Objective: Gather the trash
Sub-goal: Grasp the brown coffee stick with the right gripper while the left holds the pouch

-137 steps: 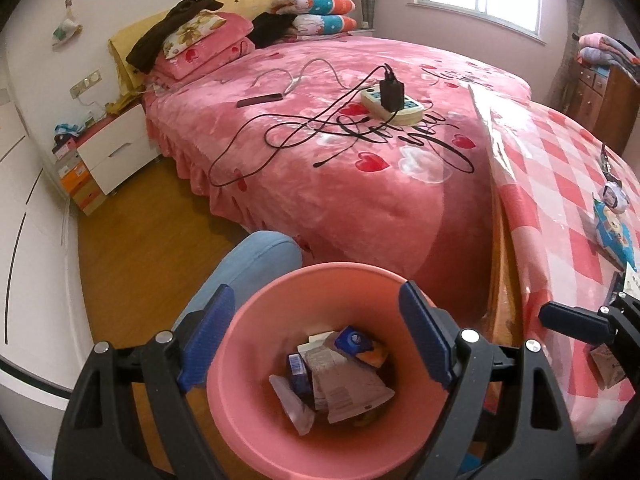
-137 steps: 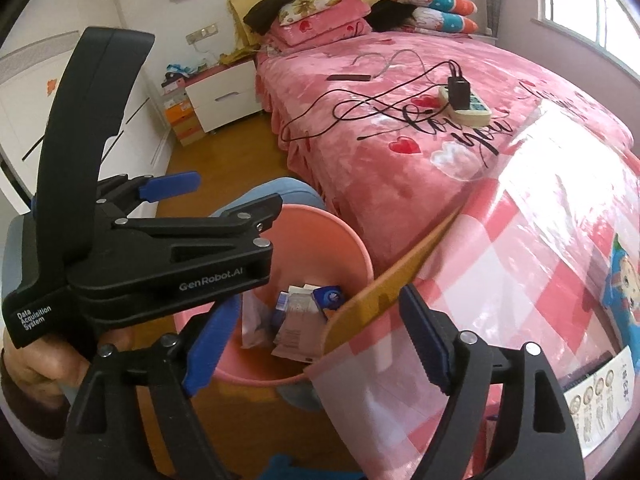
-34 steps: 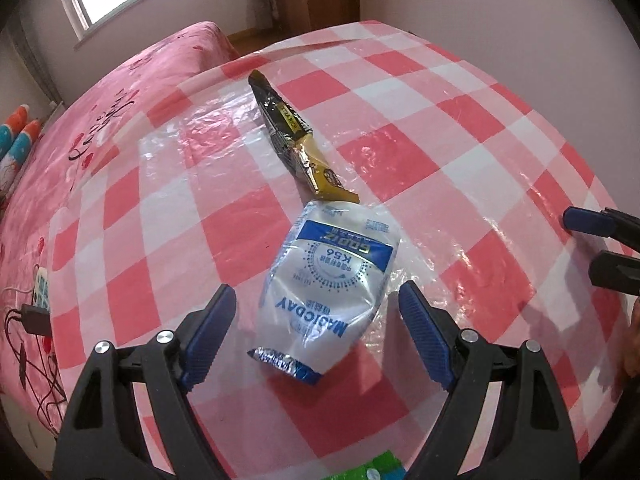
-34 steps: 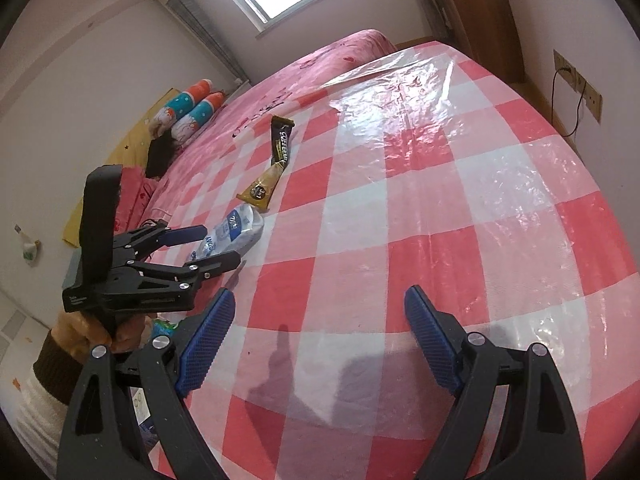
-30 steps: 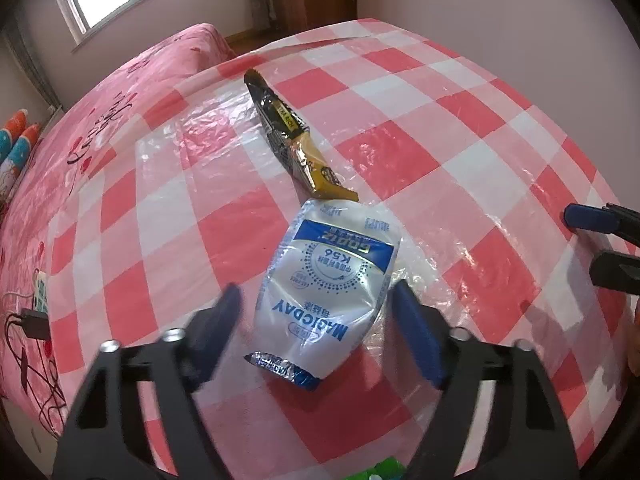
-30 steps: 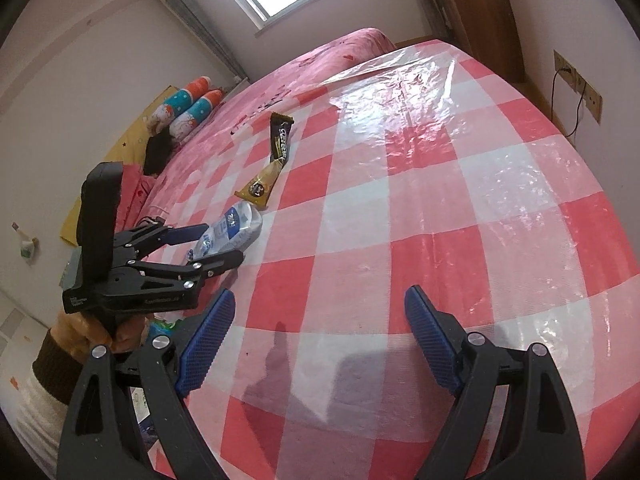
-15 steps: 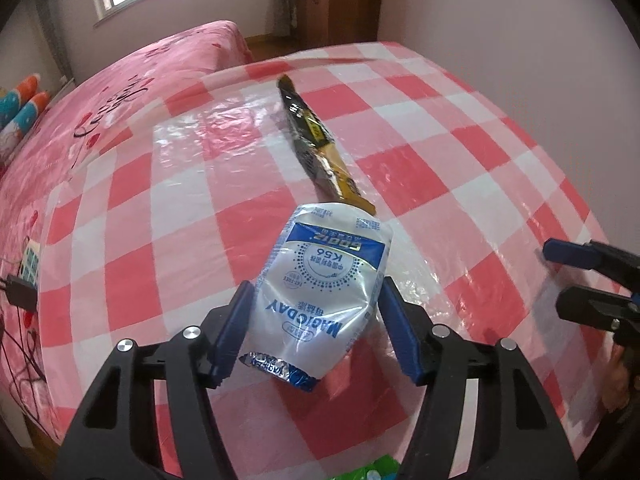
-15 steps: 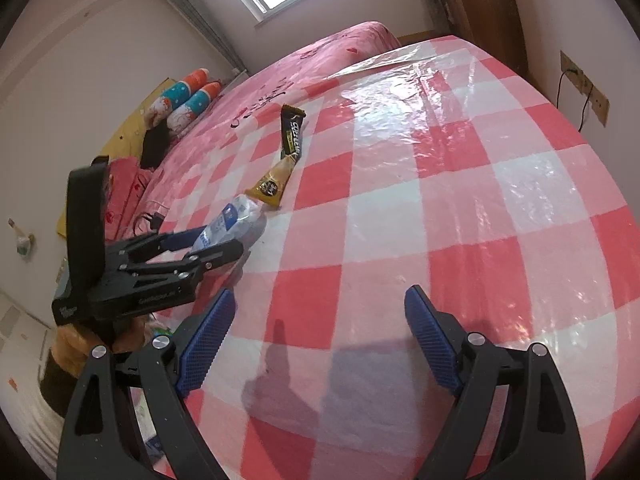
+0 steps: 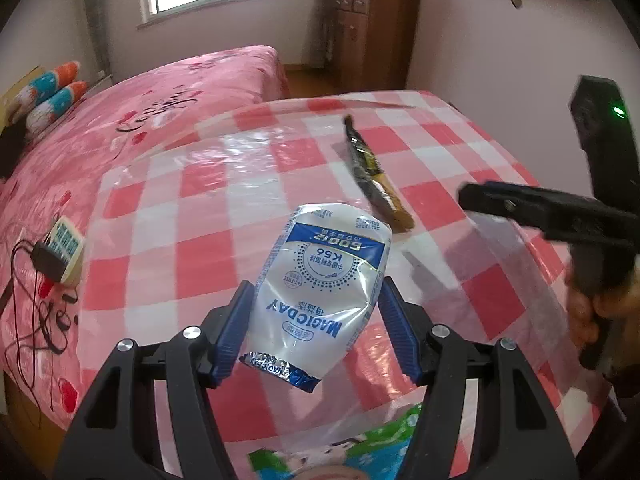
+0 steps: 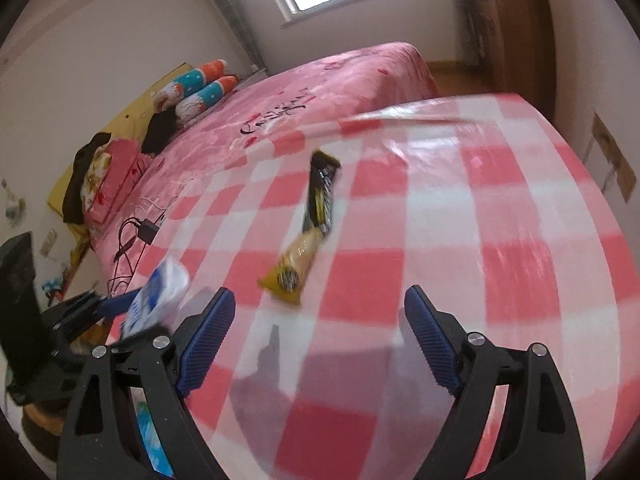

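While left gripper (image 9: pixel 314 320) clamped on silver pouch (image 9: pixel 320 280), right gripper (image 10: pixel 316 330) wide open, its view alone blurred

Bare glossy red-and-white checked tablecloth (image 10: pixel 500 240) fills the right half of the right wrist view, open to pass. At centre a black-and-yellow snack wrapper (image 10: pixel 310 228) lies in the way; at lower left, a white-and-blue plastic pouch (image 10: pixel 158 300).
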Demonstrator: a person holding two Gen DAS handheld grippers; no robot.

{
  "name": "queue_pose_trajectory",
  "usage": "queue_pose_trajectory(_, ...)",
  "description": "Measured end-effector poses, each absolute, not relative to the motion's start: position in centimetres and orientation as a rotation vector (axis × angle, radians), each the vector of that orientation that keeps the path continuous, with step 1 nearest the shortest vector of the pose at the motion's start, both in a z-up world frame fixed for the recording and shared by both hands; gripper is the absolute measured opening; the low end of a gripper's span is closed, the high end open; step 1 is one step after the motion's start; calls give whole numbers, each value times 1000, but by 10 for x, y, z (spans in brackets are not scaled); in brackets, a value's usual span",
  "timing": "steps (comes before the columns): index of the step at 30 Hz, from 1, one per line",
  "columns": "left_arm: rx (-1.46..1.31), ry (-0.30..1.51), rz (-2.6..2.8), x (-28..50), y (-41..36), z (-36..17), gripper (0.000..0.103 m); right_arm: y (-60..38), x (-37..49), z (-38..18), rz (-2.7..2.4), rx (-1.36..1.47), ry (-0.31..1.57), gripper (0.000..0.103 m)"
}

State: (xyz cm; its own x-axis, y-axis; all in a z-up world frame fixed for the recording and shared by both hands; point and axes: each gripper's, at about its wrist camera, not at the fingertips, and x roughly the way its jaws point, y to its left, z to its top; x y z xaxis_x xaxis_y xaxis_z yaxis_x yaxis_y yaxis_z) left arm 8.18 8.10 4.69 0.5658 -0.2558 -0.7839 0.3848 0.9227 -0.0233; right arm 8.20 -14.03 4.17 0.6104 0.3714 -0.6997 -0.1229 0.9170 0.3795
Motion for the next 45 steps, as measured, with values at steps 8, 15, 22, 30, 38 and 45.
queue_pose_trajectory(8,125,875,-311,75,109,41,64,-115,139,35,281,170,872,66)
queue_pose_trajectory(15,84,877,-289,68,125,38,64,-93,168,20,235,45,919,47)
queue_pose_trajectory(22,62,885,-263,64,135,32,64,-88,183,12,220,16,949,38)
queue_pose_trajectory(30,55,886,-250,59,138,29,64,-75,183,9,207,-75,931,35)
queue_pose_trajectory(38,33,896,-242,52,141,28,64,-75,177,9,225,-61,916,28)
queue_pose_trajectory(45,-5,894,-234,42,147,29,64,-76,156,13,240,-19,906,22)
